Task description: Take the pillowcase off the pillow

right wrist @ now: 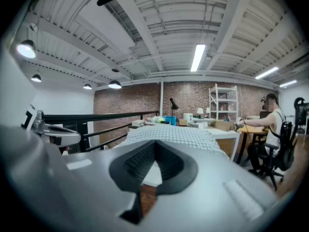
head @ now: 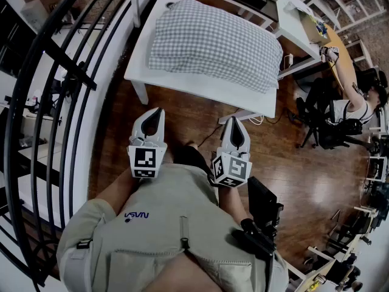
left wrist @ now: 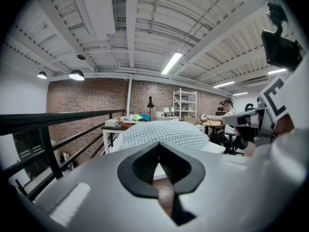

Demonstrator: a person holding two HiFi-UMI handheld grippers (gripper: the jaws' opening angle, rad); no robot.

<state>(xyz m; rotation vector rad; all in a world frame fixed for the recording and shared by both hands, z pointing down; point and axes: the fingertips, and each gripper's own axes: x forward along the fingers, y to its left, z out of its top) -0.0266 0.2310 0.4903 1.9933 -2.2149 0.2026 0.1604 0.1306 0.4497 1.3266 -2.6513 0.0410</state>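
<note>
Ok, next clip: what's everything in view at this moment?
Checked fabric pillow: one, grey and white, lying on the table.
Rectangular table: one, white, ahead of the grippers.
Metal railing: one, black, along the left.
Wooden plank floor: brown, under the table.
Seated person: one, at a desk far right.
Left gripper: one, white, shut, empty, short of the table.
Right gripper: one, white, shut, empty, beside it.
Wearer's shorts: beige, bottom of head view.

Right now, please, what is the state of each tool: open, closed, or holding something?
Left tool: closed, holding nothing.
Right tool: closed, holding nothing.
</note>
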